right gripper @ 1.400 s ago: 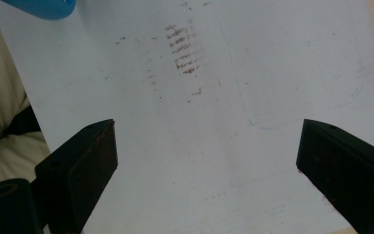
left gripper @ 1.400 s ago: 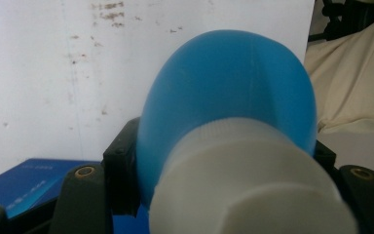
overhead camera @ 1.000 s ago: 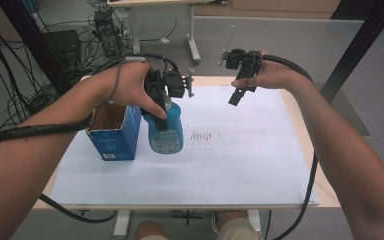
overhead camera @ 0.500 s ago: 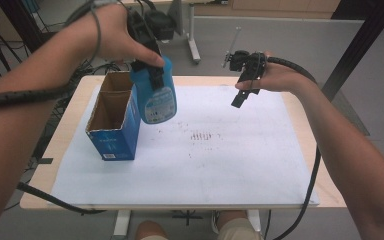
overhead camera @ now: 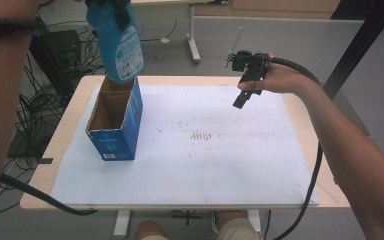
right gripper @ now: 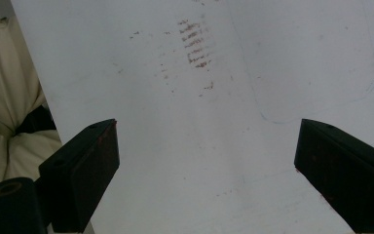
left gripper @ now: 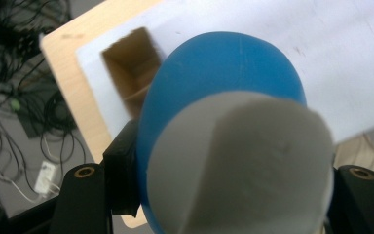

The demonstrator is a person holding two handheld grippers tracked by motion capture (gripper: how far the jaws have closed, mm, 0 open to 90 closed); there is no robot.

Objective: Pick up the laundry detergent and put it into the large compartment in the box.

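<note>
A blue bottle [overhead camera: 123,47] with a pale label hangs in the air at the back left, tilted slightly, its base just above the open top of a blue cardboard box [overhead camera: 114,122]. My left gripper [overhead camera: 114,7] is shut on its upper part at the top edge of the high view. In the left gripper view the bottle [left gripper: 219,73] and its white cap [left gripper: 238,165] sit between the black jaws of my left gripper [left gripper: 238,200], with the box opening [left gripper: 131,73] below. My right gripper [overhead camera: 241,97] hovers over the table's back right, open and holding nothing [right gripper: 214,170].
A white sheet [overhead camera: 220,170] covers most of the wooden table [overhead camera: 70,125], with reddish-brown smudges [overhead camera: 205,135] near its middle. Cables and dark equipment [overhead camera: 55,55] lie on the floor to the left. A table leg [overhead camera: 194,45] stands behind.
My left gripper has lifted the blue bottle off the sheet beside the box, up and toward the back left, until it hangs over the box's opening. The right gripper has stayed in place.
</note>
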